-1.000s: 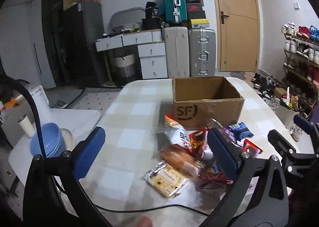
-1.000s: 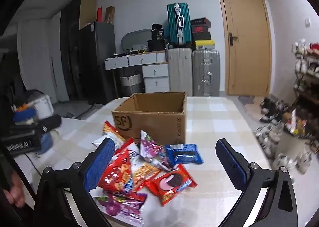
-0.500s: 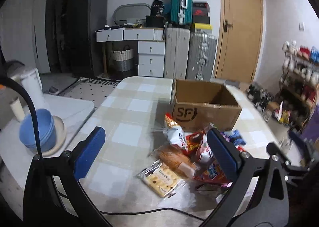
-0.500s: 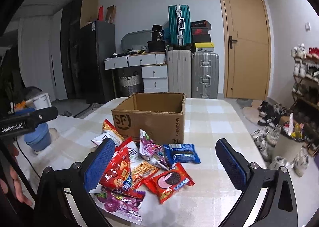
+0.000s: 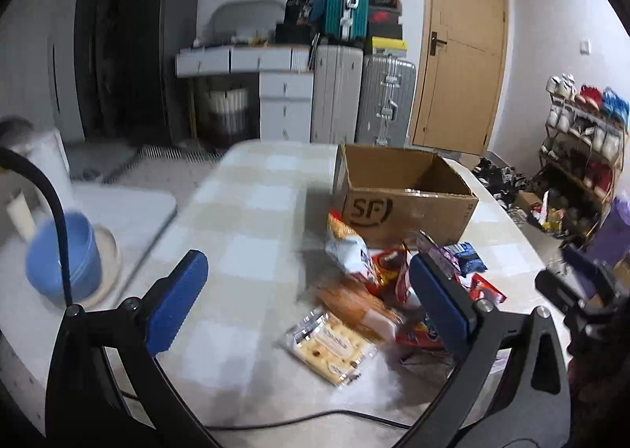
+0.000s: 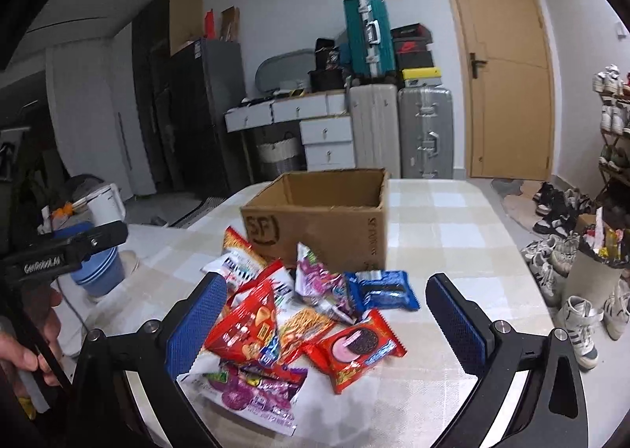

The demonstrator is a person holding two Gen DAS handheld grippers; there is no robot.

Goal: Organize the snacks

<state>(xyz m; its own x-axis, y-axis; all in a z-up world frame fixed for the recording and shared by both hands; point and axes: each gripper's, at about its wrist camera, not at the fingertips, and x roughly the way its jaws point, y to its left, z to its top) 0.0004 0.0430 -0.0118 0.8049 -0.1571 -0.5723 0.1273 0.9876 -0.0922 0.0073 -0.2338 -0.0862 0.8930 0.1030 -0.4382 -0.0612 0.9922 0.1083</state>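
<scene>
An open brown SF cardboard box [image 6: 315, 227] stands on the checked table [image 6: 441, 235], empty as far as I see; it also shows in the left wrist view [image 5: 405, 207]. A pile of snack packets lies in front of it: a red cookie pack [image 6: 354, 345], a blue cookie pack [image 6: 384, 290], a red chip bag [image 6: 248, 326], a purple packet [image 6: 252, 396], a cracker pack [image 5: 330, 341]. My right gripper [image 6: 327, 318] is open above the pile, holding nothing. My left gripper [image 5: 307, 298] is open and empty, left of the pile.
Blue bowls [image 5: 59, 263] sit on a lower white table [image 5: 126, 207] to the left. A black cable [image 5: 315, 418] runs along the table's near edge. Suitcases [image 6: 423, 132], drawers and a door stand behind; a shoe rack [image 5: 582, 140] and shoes on the floor are at the right.
Both grippers have shifted a little nearer the snack pile and the views have tilted slightly. Both stay open. The snacks and box have not moved.
</scene>
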